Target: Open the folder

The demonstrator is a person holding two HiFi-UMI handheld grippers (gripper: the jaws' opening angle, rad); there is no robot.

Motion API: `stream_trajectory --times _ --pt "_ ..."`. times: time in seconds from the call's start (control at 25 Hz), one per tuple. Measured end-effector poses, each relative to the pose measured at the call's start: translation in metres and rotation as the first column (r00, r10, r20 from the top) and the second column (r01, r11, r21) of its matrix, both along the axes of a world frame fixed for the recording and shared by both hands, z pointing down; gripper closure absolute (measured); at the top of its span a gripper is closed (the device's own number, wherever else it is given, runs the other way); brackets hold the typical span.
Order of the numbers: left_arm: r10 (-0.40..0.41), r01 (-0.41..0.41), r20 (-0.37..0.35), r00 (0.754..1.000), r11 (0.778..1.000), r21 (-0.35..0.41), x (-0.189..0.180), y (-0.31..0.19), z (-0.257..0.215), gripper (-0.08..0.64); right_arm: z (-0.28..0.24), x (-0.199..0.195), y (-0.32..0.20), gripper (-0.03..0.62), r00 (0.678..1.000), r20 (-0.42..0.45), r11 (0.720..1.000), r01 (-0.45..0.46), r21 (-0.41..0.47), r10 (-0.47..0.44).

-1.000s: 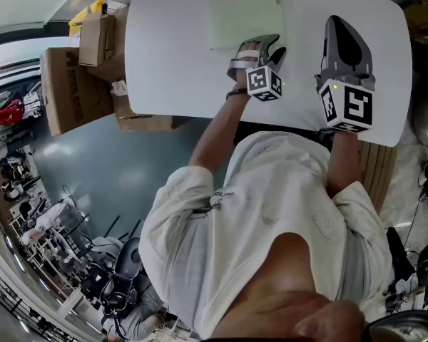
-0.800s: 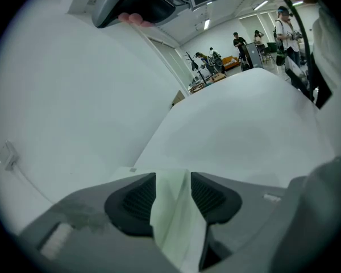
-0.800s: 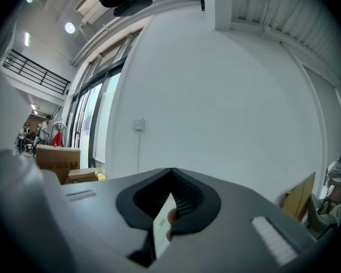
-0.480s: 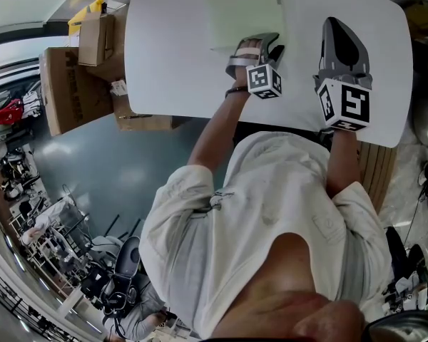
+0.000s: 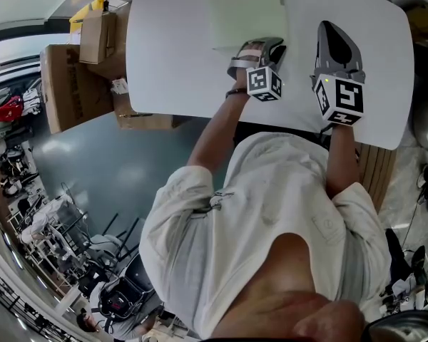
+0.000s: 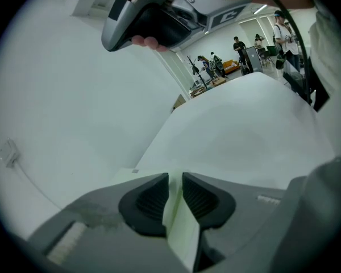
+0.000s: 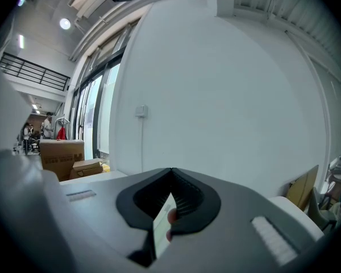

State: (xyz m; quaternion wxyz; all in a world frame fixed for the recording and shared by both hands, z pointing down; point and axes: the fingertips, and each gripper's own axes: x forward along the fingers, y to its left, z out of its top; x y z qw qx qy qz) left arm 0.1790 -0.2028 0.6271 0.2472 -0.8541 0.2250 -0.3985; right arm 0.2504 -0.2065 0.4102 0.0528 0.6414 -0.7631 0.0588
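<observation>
Head view | pale green flat folder (image 5: 246, 13) lay on white worktop (image 5: 171, 48) | left gripper (image 5: 260, 45) had just been closing, its pads clamped the folder's near edge | right gripper (image 5: 329, 28) had its jaws together, right of the folder and apart from it

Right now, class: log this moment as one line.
left tongs: just closed on folder edge | right tongs: shut, off the folder | folder: not yet open

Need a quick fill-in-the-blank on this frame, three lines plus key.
The pale ___ folder lies on the table.
The ___ gripper has the folder's near edge between its jaws.
The right gripper is over bare table on the folder's ___ side.
Missing: green; left; right.
The left gripper's jaws have just been closing on the folder.
</observation>
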Motion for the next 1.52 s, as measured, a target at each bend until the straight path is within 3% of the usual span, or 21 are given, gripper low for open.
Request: stream_trajectory --times 0.52,0.92,1.36,1.52 --pt "-0.043 0.049 -0.114 0.993 0.997 0.051 0.004 -0.006 -0.032 0.549 0.071 -0.007 -0.012 0.591 0.999 -0.013 0.987 0.042 -0.152 -0.045" --pt "-0.143 0.141 -0.287 0.947 0.990 -0.027 -0.007 -0.011 -0.056 0.557 0.125 -0.030 -0.018 0.592 0.990 -0.020 0.953 0.127 -0.275 -0.137" --pt "-0.154 0.150 -0.307 0.939 0.988 -0.037 -0.016 -0.012 -0.062 0.558 0.172 -0.061 -0.026 0.592 0.969 -0.002 0.904 0.231 -0.361 -0.248" --pt "-0.145 0.142 -0.308 0.940 0.989 -0.032 -0.017 -0.010 -0.062 0.558 0.193 -0.073 -0.023 0.592 0.946 -0.002 0.868 0.296 -0.399 -0.324"
